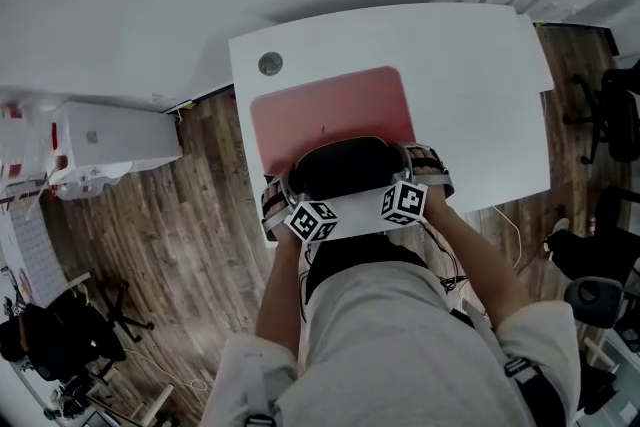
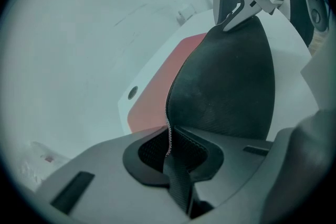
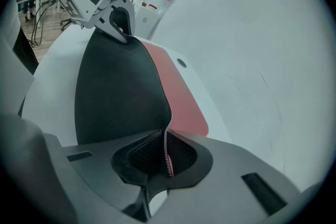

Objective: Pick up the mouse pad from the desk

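At the bench [image 1: 480, 85] edge, left tongs [image 2: 169, 150] and right tongs [image 3: 168, 159] are pinching the pad [image 1: 330, 105]'s curled-up end; the rest is lying flat. Lifting seems to be starting; next is probably raising it clear.

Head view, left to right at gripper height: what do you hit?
White cabinet → left gripper → lifted black fold of the mouse pad → right gripper → black office chair.
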{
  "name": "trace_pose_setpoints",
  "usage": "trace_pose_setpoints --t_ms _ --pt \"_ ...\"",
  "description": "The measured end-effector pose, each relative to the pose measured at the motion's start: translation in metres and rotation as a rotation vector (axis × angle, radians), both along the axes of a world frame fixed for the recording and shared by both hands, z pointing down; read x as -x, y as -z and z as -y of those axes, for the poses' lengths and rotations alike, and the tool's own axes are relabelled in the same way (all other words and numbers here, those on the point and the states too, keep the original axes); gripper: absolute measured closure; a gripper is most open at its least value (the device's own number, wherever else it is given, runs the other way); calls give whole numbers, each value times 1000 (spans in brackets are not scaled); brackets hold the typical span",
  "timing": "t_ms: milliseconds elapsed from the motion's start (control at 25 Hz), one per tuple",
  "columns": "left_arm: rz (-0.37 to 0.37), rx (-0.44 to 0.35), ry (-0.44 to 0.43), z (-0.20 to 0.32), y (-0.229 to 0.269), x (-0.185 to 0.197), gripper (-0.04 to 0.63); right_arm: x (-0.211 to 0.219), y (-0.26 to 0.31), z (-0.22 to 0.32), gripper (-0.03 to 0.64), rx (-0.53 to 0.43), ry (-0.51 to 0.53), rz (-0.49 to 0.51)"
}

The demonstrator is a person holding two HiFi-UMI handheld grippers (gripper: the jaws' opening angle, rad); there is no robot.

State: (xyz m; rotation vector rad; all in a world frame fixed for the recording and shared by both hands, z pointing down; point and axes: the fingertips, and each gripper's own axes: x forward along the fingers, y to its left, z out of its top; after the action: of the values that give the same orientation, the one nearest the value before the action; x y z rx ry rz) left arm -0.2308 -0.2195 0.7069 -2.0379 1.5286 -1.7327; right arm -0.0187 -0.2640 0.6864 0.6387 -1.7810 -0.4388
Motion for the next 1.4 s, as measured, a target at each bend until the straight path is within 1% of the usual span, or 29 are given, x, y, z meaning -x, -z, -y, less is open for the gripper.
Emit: trace_pose_setpoints --t_ms 120,440,600,680,760,920,1120,1200,1320,1400 --pt "-20 -7 12 12 6 3 563 3 11 13 561 -10 -18 13" --pt "-110 -49 87 52 33 16 563 13 44 52 561 -48 -85 78" --pt "-103 -78 88 72 48 18 563 14 62 71 563 -68 -110 117" --pt "-116 -99 97 82 57 20 563 15 72 80 563 -81 -124 137" --pt "-153 -123 131 92 71 23 563 18 85 88 563 -99 -141 166" --pt "-261 -175 210 105 104 25 563 20 106 99 563 -125 -182 230" --pt "-358 -220 246 110 127 25 563 20 130 105 563 -132 -231 317" --pt "-373 -239 238 110 135 25 563 22 142 107 563 -149 -229 331" --pt "-375 -287 226 110 156 23 563 24 158 109 564 -179 -212 340" --pt "-392 -312 229 109 168 23 563 24 170 109 564 -189 -211 358"
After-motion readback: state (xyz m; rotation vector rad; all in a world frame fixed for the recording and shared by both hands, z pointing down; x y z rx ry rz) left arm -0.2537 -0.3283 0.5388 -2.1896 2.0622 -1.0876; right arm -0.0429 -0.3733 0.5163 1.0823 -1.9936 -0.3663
